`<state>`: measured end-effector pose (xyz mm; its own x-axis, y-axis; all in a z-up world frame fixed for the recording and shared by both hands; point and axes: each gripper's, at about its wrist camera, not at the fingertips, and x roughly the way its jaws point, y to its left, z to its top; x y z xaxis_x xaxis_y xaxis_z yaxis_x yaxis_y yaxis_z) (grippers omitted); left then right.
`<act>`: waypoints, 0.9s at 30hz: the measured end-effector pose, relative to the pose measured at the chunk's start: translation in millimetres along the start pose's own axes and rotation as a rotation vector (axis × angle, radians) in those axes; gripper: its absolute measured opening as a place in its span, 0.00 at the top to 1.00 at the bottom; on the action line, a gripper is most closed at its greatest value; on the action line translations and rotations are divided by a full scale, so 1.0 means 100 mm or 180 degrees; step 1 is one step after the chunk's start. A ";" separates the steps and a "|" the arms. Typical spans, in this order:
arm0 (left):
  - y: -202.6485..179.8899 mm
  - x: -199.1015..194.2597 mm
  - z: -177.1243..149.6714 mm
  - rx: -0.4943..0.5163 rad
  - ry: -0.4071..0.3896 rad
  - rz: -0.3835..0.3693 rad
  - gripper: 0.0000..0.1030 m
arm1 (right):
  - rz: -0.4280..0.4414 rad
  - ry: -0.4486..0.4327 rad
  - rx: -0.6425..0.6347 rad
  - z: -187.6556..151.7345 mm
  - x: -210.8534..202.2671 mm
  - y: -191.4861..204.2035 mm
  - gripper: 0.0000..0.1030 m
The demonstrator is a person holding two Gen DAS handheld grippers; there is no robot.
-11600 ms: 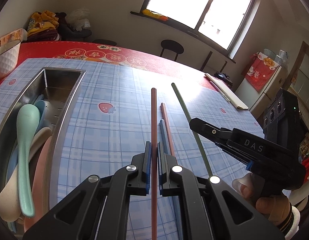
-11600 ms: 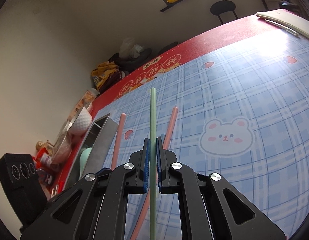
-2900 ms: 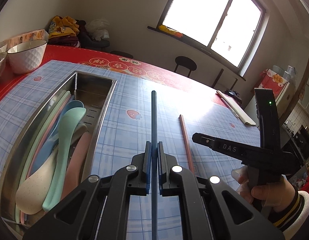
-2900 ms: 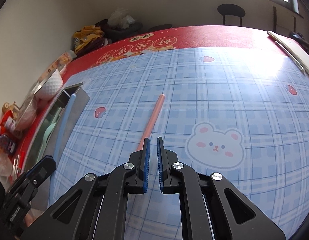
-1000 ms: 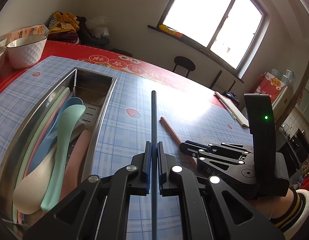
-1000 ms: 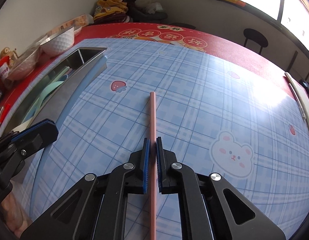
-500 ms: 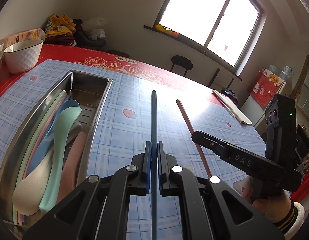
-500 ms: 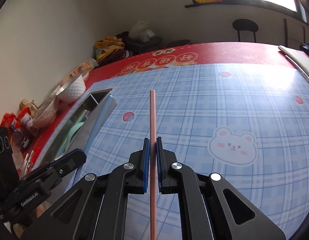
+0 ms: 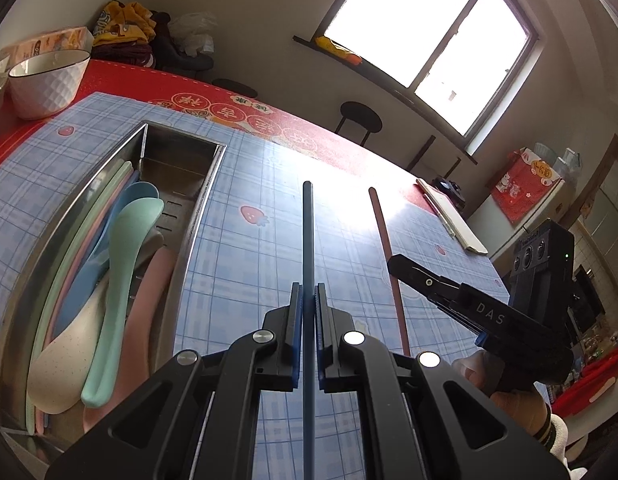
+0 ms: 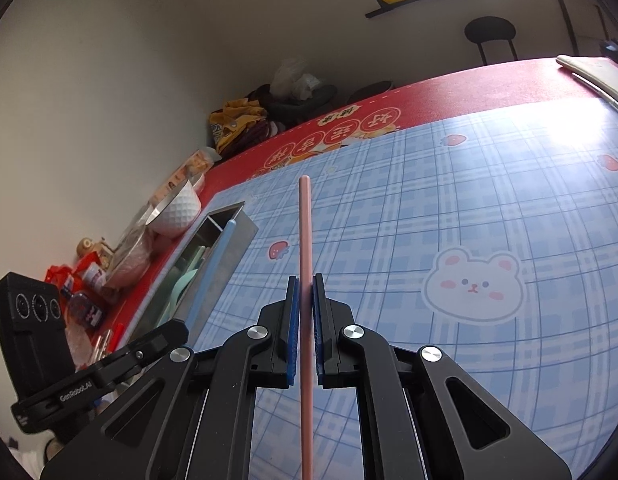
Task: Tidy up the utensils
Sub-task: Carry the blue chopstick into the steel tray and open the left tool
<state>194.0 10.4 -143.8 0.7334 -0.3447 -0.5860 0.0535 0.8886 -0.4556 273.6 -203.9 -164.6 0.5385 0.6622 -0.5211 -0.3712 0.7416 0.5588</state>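
My left gripper is shut on a blue chopstick and holds it above the blue plaid tablecloth, right of the steel tray. The tray holds several pastel spoons and chopsticks. My right gripper is shut on a pink chopstick, lifted off the table. In the left wrist view the right gripper sits to the right with the pink chopstick in it. In the right wrist view the blue chopstick hangs over the steel tray.
A white bowl stands on the red cloth beyond the tray; it also shows in the right wrist view. Snack packets lie at the table's left edge. A flat white case lies far right. A black stool stands behind the table.
My right gripper has closed on the pink chopstick and lifted it off the table. My left gripper keeps the blue chopstick and has drifted slightly toward the tray.
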 end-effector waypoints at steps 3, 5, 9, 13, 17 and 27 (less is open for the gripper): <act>0.04 -0.12 0.09 -0.0015 0.0062 -0.0041 0.94 | 0.0094 -0.0047 0.0103 0.02 -0.05 -0.02 0.94; 0.06 -0.23 0.19 0.0029 0.0057 -0.0015 0.94 | 0.0104 -0.0064 0.0119 0.02 -0.07 -0.02 0.94; 0.17 -0.41 0.41 0.0153 0.0035 0.0144 0.94 | 0.0083 -0.0052 0.0167 0.02 -0.06 -0.04 0.94; 0.34 -0.45 0.59 0.0259 0.0063 0.0437 0.94 | 0.0069 -0.0033 0.0177 0.01 -0.05 -0.04 0.94; 0.54 -0.31 0.69 0.0300 0.0218 0.0716 0.94 | 0.0059 -0.0024 0.0167 0.01 -0.04 -0.04 0.94; 0.68 -0.05 0.61 0.0656 0.0466 0.1240 0.94 | 0.0032 -0.0002 0.0194 0.00 0.00 -0.05 0.94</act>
<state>235.2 91.2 -130.7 0.6230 0.0008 -0.7822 -0.0625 0.9968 -0.0488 275.0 -208.1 -167.7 0.5355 0.6695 -0.5148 -0.3299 0.7270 0.6022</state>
